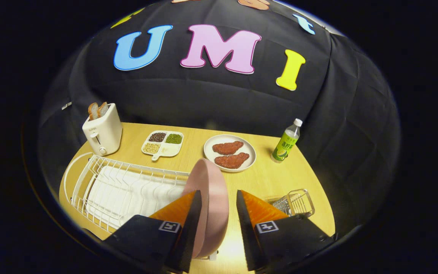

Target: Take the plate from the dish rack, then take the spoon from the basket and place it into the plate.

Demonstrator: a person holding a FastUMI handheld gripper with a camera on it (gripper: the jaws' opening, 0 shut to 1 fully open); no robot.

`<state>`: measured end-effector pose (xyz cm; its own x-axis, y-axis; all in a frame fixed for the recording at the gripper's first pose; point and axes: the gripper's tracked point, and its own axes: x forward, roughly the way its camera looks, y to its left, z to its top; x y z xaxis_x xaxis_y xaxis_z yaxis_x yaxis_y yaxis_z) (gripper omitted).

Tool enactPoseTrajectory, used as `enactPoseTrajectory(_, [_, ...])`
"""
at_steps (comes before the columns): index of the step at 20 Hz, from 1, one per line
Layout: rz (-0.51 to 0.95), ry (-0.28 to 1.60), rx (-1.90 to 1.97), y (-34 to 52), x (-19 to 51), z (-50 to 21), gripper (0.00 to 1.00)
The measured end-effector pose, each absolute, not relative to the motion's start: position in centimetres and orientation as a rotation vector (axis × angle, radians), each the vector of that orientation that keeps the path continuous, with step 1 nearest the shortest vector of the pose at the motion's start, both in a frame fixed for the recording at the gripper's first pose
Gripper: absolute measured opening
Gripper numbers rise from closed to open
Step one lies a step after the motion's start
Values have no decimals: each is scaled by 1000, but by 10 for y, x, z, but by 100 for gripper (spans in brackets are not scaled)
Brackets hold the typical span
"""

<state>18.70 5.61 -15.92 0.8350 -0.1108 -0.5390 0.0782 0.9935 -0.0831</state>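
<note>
Gripper (219, 198) fingers apart around upright pink plate (211, 198), left finger touching, right finger clear of it. Wire basket (299, 201) just beyond right finger; dish rack (127, 190) beyond left.

Your one camera rides on the gripper (219, 198) and looks forward along its two fingers, angled down over the wooden table (264, 179) toward the booth's black wall. It sits close above the dish rack (120, 190), with the toaster (103, 131) and bottle (286, 142) far off at the table's back.
</note>
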Motion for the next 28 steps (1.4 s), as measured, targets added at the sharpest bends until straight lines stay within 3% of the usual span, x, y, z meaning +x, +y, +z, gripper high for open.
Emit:
enactPoseTrajectory(2, [-83,602,-5,67,187,-166,43])
enactPoseTrajectory(5, [-69,594,-7,78,189,-162,35])
enactPoseTrajectory(12, [-75,514,-135,105,186,-141,34])
enactPoseTrajectory(23, [-166,486,-156,71,187,-122,30])
enactPoseTrajectory(28, [-129,429,-276,83,191,-106,26])
